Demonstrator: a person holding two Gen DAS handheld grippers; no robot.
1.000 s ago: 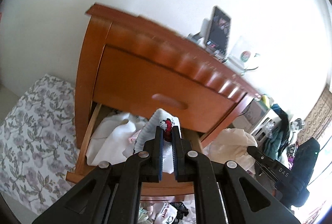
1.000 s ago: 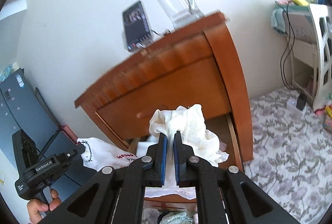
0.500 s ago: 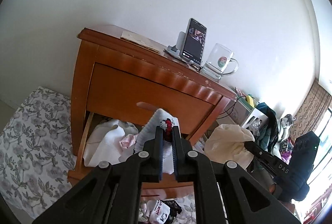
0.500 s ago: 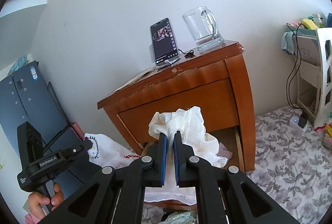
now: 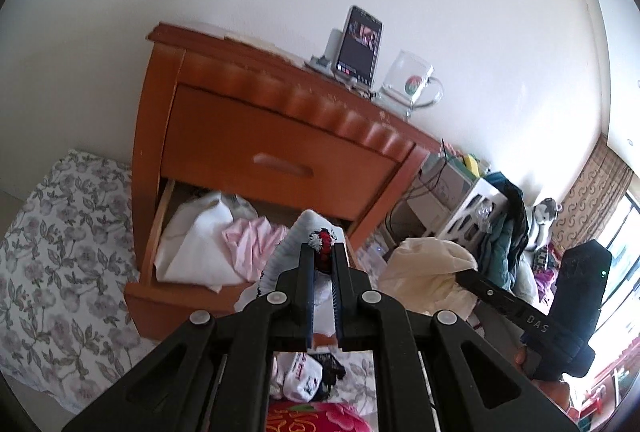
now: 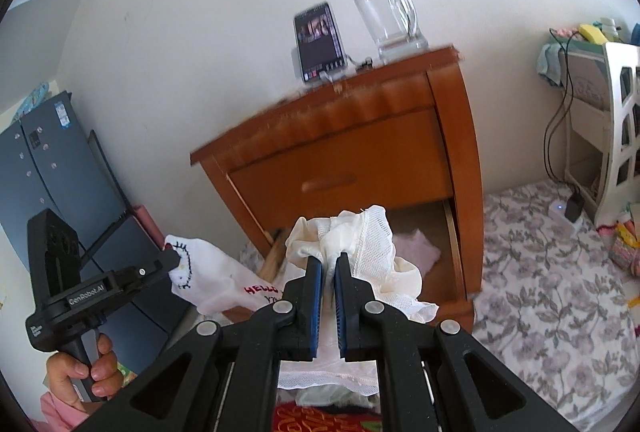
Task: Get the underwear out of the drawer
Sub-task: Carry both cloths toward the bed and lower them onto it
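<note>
- Cream mesh-and-cotton underwear, soft and crumpled, is bunched between the fingers of the right gripper, which are clenched on a small gather of it; it hangs in the air in front of the open lower wooden drawer.
- The white knit underwear with red and black printed lettering is pinched by the left gripper at a ribbed hem with a red-and-black trim, clear of the drawer too.
- Risk, as I judge it: both grips catch only a narrow fold of limp fabric, so a quick swing could let a piece slip free and drop to the flowered floor covering.
- The trailing lace edge of the cream piece could snag on the drawer's front edge, dragging it back.
- A white folded cloth and a pink crumpled garment lie loose in the drawer, easily disturbed by a return reach.
- The glossy orange-brown wooden nightstand carries a propped phone and a clear glass mug; a jolt could topple them.
</note>
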